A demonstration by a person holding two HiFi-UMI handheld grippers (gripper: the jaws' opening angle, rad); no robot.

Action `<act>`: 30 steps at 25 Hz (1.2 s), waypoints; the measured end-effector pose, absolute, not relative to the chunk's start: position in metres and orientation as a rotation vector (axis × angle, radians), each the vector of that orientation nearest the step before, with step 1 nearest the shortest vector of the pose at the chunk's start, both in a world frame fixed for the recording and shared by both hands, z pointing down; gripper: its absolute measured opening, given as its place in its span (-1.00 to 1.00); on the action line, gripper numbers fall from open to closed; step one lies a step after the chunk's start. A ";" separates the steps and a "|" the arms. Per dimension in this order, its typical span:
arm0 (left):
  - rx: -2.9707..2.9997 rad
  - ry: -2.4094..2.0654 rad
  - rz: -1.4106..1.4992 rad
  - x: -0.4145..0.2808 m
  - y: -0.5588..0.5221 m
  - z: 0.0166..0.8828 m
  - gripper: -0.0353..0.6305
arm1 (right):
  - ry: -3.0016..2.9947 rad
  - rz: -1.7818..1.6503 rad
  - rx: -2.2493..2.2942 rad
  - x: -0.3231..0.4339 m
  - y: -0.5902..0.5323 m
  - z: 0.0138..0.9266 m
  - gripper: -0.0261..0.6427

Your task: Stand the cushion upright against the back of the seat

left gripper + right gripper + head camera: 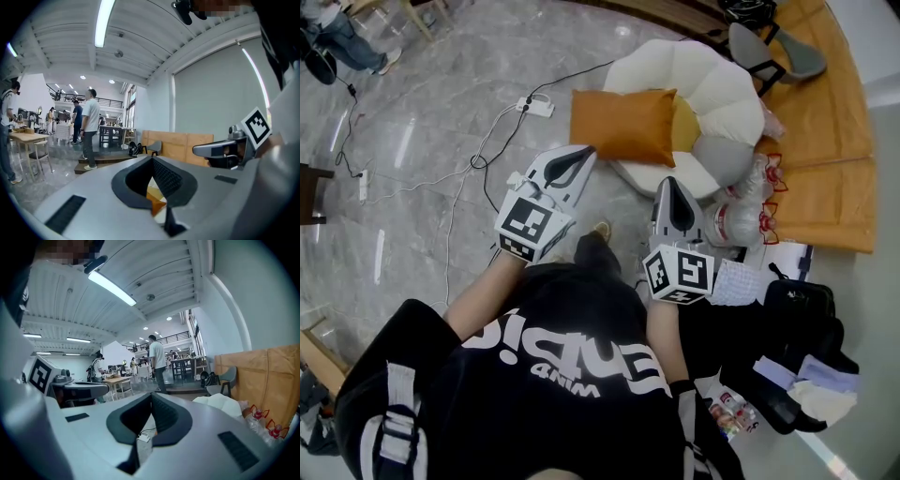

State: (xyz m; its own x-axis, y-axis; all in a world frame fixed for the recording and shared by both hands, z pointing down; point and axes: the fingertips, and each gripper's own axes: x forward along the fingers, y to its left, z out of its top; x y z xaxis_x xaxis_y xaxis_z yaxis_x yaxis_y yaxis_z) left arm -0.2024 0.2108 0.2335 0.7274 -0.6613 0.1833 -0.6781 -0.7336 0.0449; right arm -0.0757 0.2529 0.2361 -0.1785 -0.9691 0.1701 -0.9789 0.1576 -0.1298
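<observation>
Orange cushion (pixel 154 201) | seen past left tongs (pixel 153 159) | right tongs (pixel 151 394): power strip (pixel 144 437)

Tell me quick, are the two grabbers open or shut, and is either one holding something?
Left gripper: jaws shut, holding nothing.
Right gripper: jaws shut, holding nothing.

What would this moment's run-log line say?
phase: pre-grasp | orange cushion: lying on seat, not upright | left gripper: jaws shut, empty | right gripper: jaws shut, empty
</observation>
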 end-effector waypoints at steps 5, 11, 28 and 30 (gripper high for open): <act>2.811 -1.099 0.227 -0.178 0.182 0.234 -0.87 | -2.371 0.341 1.972 -0.049 0.224 0.238 -0.86; 2.804 -1.150 0.202 -0.145 0.151 0.223 -0.87 | -2.397 0.358 1.963 -0.011 0.194 0.237 -0.86; 2.796 -1.249 0.171 -0.118 0.087 0.212 -0.87 | -2.431 0.377 1.940 0.033 0.129 0.239 -0.86; 2.803 -1.242 0.172 -0.113 0.076 0.213 -0.87 | -2.423 0.373 1.948 0.037 0.119 0.240 -0.86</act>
